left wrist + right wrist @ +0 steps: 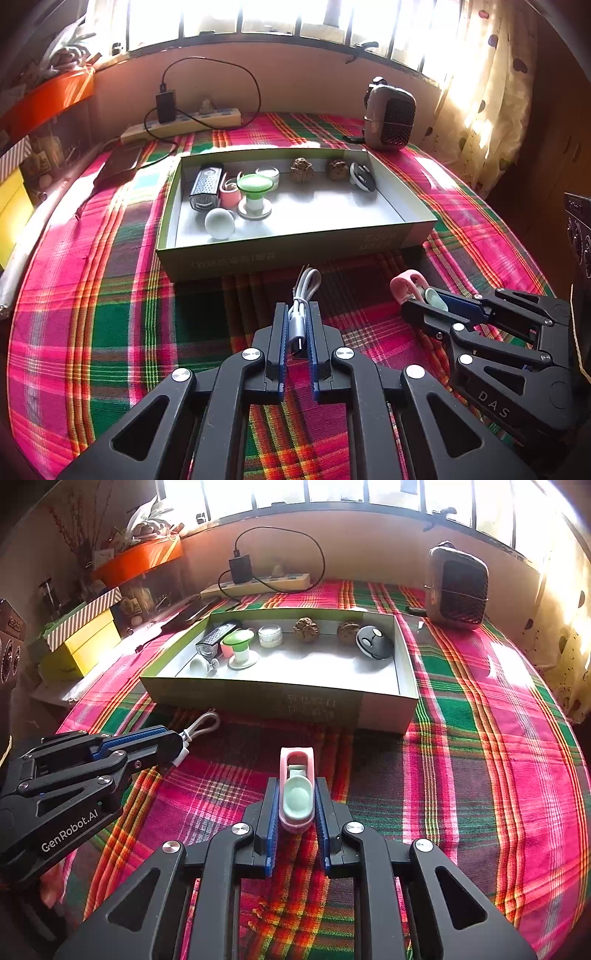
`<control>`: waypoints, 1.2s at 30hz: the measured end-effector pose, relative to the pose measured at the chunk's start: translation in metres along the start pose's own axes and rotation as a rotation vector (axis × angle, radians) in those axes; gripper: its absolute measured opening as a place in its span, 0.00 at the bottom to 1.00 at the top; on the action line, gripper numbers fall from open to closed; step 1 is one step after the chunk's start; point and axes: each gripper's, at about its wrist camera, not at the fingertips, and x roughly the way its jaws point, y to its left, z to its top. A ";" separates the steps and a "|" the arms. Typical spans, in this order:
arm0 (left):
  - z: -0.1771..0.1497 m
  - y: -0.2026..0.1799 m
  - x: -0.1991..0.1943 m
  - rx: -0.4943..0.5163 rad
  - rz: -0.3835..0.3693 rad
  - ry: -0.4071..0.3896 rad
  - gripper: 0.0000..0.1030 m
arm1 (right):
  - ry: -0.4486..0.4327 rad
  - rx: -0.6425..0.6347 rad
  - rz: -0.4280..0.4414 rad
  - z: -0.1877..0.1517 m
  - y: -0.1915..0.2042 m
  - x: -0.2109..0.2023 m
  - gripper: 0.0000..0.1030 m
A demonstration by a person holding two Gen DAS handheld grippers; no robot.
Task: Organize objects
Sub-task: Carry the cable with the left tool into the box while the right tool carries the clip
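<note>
Two grippers sat low over the plaid cloth (110,314), both just short of the open box (295,254). The left gripper (297,317) had its jaws nearly closed, pinching one folded white cable (304,291), its loop pointing toward 12 o'clock at the box wall. The right gripper (295,794) was likewise narrowed, clamped on one pink clip (297,786) with a pale green pad on top, its open end also toward 12 o'clock. Inside the box lay eight things: one grater-like black and silver piece (205,188), one pink piece (229,192), one green-topped holder (254,195), one white ball-ended piece (219,221), one small white jar (267,173), two brown knobbly lumps (302,170) along the far wall, and one black and white disc (362,177) at 1 o'clock. Beyond the box stood one small heater (389,116) at 1 o'clock and one power strip (181,125) at 11 o'clock with a black charger (165,105) plugged in
</note>
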 end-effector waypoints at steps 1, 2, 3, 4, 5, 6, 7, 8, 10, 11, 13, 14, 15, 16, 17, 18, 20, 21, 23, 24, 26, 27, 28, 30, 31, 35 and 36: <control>0.001 0.000 -0.001 0.000 0.000 -0.005 0.08 | -0.004 0.000 0.000 0.001 0.000 -0.002 0.18; 0.002 -0.001 -0.003 -0.001 0.000 -0.010 0.08 | -0.009 0.001 0.001 0.002 0.000 -0.003 0.18; 0.003 -0.001 -0.005 0.001 -0.001 -0.014 0.08 | -0.013 0.002 0.003 0.003 0.000 -0.005 0.18; 0.005 -0.002 -0.007 0.001 -0.001 -0.020 0.08 | -0.018 0.002 0.006 0.004 0.000 -0.008 0.18; 0.006 -0.002 -0.009 0.000 -0.003 -0.025 0.08 | -0.024 0.002 0.006 0.006 -0.001 -0.010 0.18; 0.008 -0.002 -0.010 -0.001 -0.007 -0.028 0.08 | -0.030 0.001 0.005 0.007 -0.001 -0.012 0.18; 0.009 -0.003 -0.011 -0.002 -0.009 -0.033 0.08 | -0.036 0.001 0.005 0.008 -0.001 -0.014 0.18; 0.011 -0.003 -0.012 -0.002 -0.010 -0.038 0.08 | -0.042 0.003 0.006 0.010 -0.002 -0.016 0.18; 0.016 -0.004 -0.013 -0.004 -0.013 -0.042 0.08 | -0.051 0.005 0.001 0.013 -0.003 -0.018 0.18; 0.018 -0.004 -0.013 -0.006 -0.017 -0.045 0.08 | -0.056 0.006 0.000 0.015 -0.003 -0.019 0.18; 0.023 -0.005 -0.012 -0.007 -0.022 -0.046 0.08 | -0.064 0.009 0.002 0.021 -0.005 -0.021 0.18; 0.025 -0.005 -0.011 -0.007 -0.022 -0.047 0.08 | -0.068 0.008 -0.001 0.024 -0.005 -0.022 0.18; 0.028 -0.006 -0.010 -0.005 -0.023 -0.049 0.08 | -0.073 0.006 -0.005 0.026 -0.006 -0.023 0.18; 0.030 -0.006 -0.010 -0.003 -0.023 -0.051 0.08 | -0.077 0.005 -0.006 0.029 -0.006 -0.023 0.18; 0.033 -0.006 -0.008 -0.003 -0.023 -0.052 0.08 | -0.079 0.005 -0.006 0.032 -0.007 -0.023 0.18; 0.036 -0.006 -0.007 -0.004 -0.023 -0.053 0.08 | -0.081 0.004 -0.006 0.035 -0.008 -0.023 0.18; 0.041 -0.005 -0.004 -0.008 -0.026 -0.054 0.08 | -0.081 0.003 -0.010 0.041 -0.010 -0.021 0.18; 0.044 -0.006 -0.003 -0.005 -0.027 -0.057 0.08 | -0.081 0.003 -0.010 0.044 -0.011 -0.019 0.18; 0.049 -0.006 0.001 -0.001 -0.023 -0.058 0.08 | -0.082 0.004 -0.005 0.050 -0.013 -0.017 0.18; 0.052 -0.006 0.004 -0.002 -0.026 -0.056 0.08 | -0.081 0.005 -0.002 0.053 -0.014 -0.015 0.18; 0.057 -0.006 0.009 -0.009 -0.027 -0.053 0.08 | -0.078 0.006 0.000 0.060 -0.017 -0.010 0.18; 0.060 -0.006 0.012 -0.010 -0.027 -0.051 0.08 | -0.078 0.008 0.001 0.064 -0.018 -0.007 0.18; 0.062 -0.006 0.016 -0.010 -0.025 -0.050 0.08 | -0.077 0.010 0.000 0.067 -0.020 -0.004 0.18; 0.067 -0.004 0.023 -0.017 -0.023 -0.043 0.08 | -0.075 0.014 -0.001 0.073 -0.023 0.003 0.18; 0.070 -0.004 0.027 -0.020 -0.022 -0.039 0.08 | -0.072 0.016 0.001 0.076 -0.024 0.006 0.18; 0.078 -0.002 0.045 -0.030 -0.012 -0.025 0.08 | -0.052 0.020 0.001 0.085 -0.029 0.023 0.18; 0.080 -0.002 0.049 -0.029 -0.012 -0.019 0.08 | -0.047 0.021 0.004 0.087 -0.030 0.027 0.18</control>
